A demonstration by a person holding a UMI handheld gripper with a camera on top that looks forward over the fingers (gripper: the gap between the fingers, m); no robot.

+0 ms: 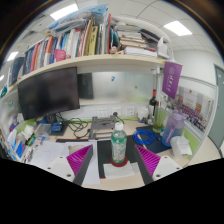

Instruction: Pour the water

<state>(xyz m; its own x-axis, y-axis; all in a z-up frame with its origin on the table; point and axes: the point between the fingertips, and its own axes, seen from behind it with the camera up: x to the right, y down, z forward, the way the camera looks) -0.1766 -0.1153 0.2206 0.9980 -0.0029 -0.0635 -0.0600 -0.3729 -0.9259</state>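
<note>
A clear plastic water bottle (119, 146) with a green cap and a red band at its base stands upright on a white sheet (113, 171) on the desk. It stands between my two fingers, with a gap at each side. My gripper (113, 160) is open: the magenta pad of the left finger (80, 158) and that of the right finger (148, 159) stand well apart from the bottle. No cup or other vessel shows near the bottle.
A black monitor (48, 92) stands at the back left under a shelf of books (85, 45). Cables and small items (75, 127) crowd the desk behind the bottle. A blue object (148, 137) and a white box (181, 145) lie to the right.
</note>
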